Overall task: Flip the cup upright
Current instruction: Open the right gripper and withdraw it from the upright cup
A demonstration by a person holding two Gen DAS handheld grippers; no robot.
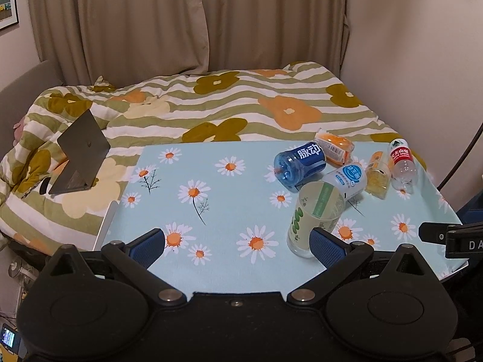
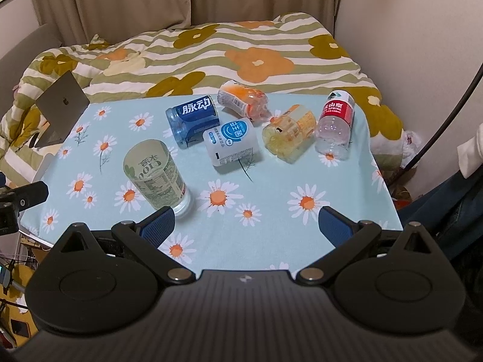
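Cup [image 1: 315, 215] upright — just beside left gripper's [image 1: 238, 244] right finger.

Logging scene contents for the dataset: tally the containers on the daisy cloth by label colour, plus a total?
Green-label cup, upright, mouth up: 1
Blue-label cup, on its side: 1
White-label cup, on its side: 1
Orange-label cups, far one and near one, both on their sides: 2
Red-label cup, on its side: 1
Total: 6
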